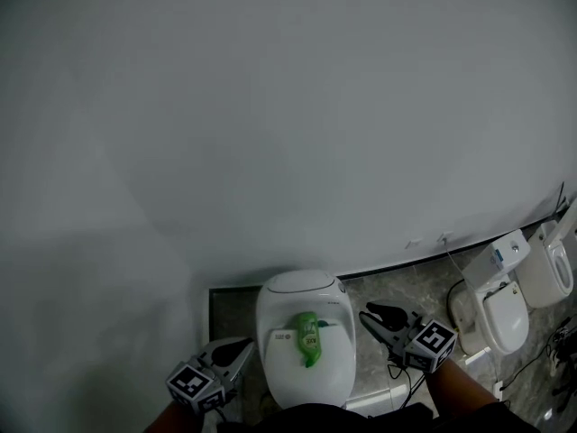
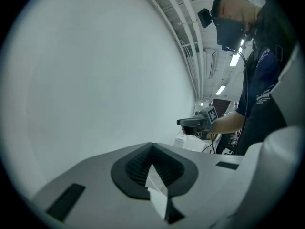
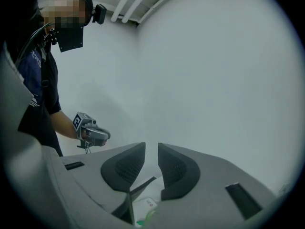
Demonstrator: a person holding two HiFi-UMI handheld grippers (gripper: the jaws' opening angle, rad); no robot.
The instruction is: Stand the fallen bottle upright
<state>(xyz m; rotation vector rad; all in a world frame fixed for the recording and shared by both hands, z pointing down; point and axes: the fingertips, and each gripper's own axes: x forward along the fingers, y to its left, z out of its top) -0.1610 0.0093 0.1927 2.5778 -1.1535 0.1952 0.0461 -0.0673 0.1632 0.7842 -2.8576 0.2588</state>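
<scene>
Left gripper (image 2: pixel 152 148): jaws clenched, dark ribbed pads meeting at the tips, nothing between them. It is held low, just off the left side of the toilet (image 1: pixel 290 379), nose pointing toward the white wall (image 1: pixel 270 106).

Right gripper (image 3: pixel 151 148): jaws parted by a narrow gap, nothing between the pads. It is held low off the toilet's right side, over the grey stone floor (image 1: pixel 397 287), nose angled in toward the toilet. A cable hangs below it.

The two grippers flank the toilet; neither touches it or the bottle. A bare forearm shows behind each marker cube.

Green bottle (image 1: pixel 308 336): lies on its side on the closed toilet lid, roughly centred, narrow end toward the person, long axis running front to back. White label patch visible on its body. A small sticker sits on the lid just left of it.

Cistern top (image 1: pixel 302 284) stands against the wall behind the lid.

Further right along the wall: a second white toilet (image 1: pixel 503 321) with a cable running to it, then a third white fixture (image 1: pixel 550 273) at the frame edge.
</scene>
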